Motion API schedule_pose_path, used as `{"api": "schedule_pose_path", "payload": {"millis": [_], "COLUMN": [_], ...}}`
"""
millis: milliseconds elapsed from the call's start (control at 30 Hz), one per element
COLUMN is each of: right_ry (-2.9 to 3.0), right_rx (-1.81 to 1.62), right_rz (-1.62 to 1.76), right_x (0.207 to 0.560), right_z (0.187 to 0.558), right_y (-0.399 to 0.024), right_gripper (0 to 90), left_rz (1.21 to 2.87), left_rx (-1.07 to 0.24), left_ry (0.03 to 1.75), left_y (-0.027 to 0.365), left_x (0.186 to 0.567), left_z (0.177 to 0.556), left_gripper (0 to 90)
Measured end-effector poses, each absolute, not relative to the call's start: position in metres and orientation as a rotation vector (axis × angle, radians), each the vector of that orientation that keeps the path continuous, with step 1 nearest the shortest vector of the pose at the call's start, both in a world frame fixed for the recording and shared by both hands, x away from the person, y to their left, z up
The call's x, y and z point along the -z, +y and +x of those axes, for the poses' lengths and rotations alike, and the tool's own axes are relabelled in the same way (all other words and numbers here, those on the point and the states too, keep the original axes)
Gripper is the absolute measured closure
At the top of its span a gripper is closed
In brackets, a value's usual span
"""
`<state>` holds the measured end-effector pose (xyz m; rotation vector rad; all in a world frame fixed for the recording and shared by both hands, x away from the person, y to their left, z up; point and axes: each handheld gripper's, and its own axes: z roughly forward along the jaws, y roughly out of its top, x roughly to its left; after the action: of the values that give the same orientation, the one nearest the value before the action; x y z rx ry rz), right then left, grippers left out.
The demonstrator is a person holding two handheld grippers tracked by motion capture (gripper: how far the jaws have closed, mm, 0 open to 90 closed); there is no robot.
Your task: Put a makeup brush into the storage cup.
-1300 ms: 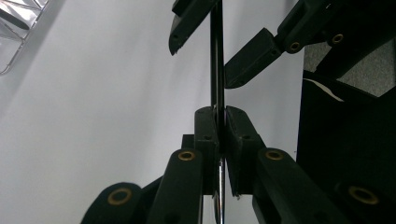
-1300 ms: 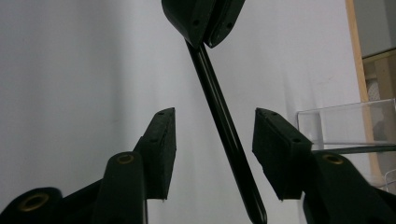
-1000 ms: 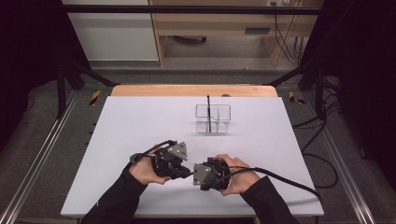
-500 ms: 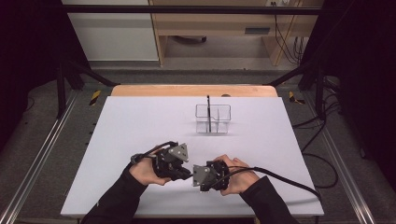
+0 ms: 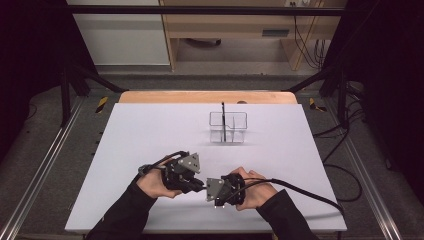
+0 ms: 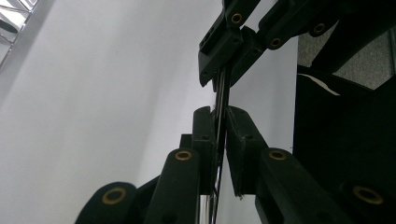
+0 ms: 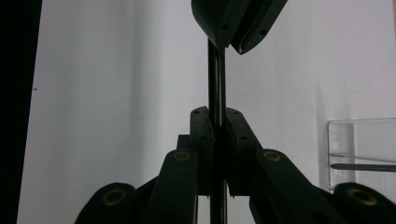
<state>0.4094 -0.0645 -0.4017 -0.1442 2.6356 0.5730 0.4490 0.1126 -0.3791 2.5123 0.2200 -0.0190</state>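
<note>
We look down on a white desk [image 5: 150,130] where a person's two forearms in dark sleeves come in from the near edge, each hand holding a black gripper. The left gripper [image 5: 200,186] and the right gripper [image 5: 207,188] point toward each other close to the near edge, their tips almost meeting just above the desk. Between them runs a thin dark rod [image 6: 221,93], too slender for us to make out from above. In the left gripper view, its own fingers [image 6: 204,140] are clenched on the rod, which passes up between them and into the tips of the other gripper at the top of the picture. In the right gripper view the same rod [image 7: 215,79] stands upright between that gripper's fingers [image 7: 201,140], which have just been closing and now press against it on both sides; the left gripper's tips clasp its far end at the top. So both grippers grasp the one rod, each at its own end, held off the desk surface. Farther back, near the middle of the desk and well apart from the hands, stands a clear plastic holder [image 5: 228,127] with compartments, and a second thin dark rod [image 5: 224,120] stands upright in it. An edge of that holder [image 7: 359,149] shows at the right of the right gripper view.
</note>
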Motion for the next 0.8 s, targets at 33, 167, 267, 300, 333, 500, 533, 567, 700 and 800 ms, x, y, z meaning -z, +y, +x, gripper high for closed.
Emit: {"api": "schedule_pose_path", "payload": {"millis": [33, 167, 267, 300, 333, 500, 533, 567, 700, 800], "right_ry": [2.639, 2.646, 2.654, 2.657, 2.655, 2.66, 2.66, 2.658, 2.661, 2.665], "right_rx": [-0.573, -0.573, -0.57, -0.573, -0.573, -0.577, -0.582, -0.58, -0.589, -0.596], "right_rz": [-0.146, -0.124, -0.107, -0.1, -0.098, -0.065, -0.057, -0.054, -0.02, 0.007], "right_x": [0.401, 0.401, 0.401, 0.401, 0.401, 0.399, 0.399, 0.399, 0.397, 0.397], "right_z": [0.41, 0.411, 0.412, 0.412, 0.413, 0.415, 0.416, 0.416, 0.418, 0.419], "right_y": [-0.065, -0.065, -0.066, -0.067, -0.067, -0.069, -0.07, -0.07, -0.075, -0.078], "right_gripper": [84.1, 84.1, 84.2, 84.1, 84.1, 84.1, 84.1, 84.1, 84.1, 84.1], "left_rz": [2.51, 2.491, 2.472, 2.469, 2.462, 2.424, 2.418, 2.406, 2.378, 2.356], "left_rx": [0.016, -0.013, -0.039, -0.047, -0.06, -0.126, -0.132, -0.15, -0.174, -0.199], "left_ry": [0.217, 0.228, 0.233, 0.234, 0.243, 0.279, 0.285, 0.3, 0.346, 0.371], "left_y": [0.113, 0.117, 0.121, 0.122, 0.123, 0.134, 0.135, 0.138, 0.146, 0.152], "left_x": [0.379, 0.378, 0.376, 0.376, 0.376, 0.375, 0.375, 0.375, 0.376, 0.377], "left_z": [0.449, 0.45, 0.449, 0.449, 0.449, 0.451, 0.451, 0.451, 0.451, 0.45], "left_gripper": [80.7, 72.1, 66.6, 63.9, 61.1, 45.6, 44.0, 42.0, 34.1, 28.0]}}
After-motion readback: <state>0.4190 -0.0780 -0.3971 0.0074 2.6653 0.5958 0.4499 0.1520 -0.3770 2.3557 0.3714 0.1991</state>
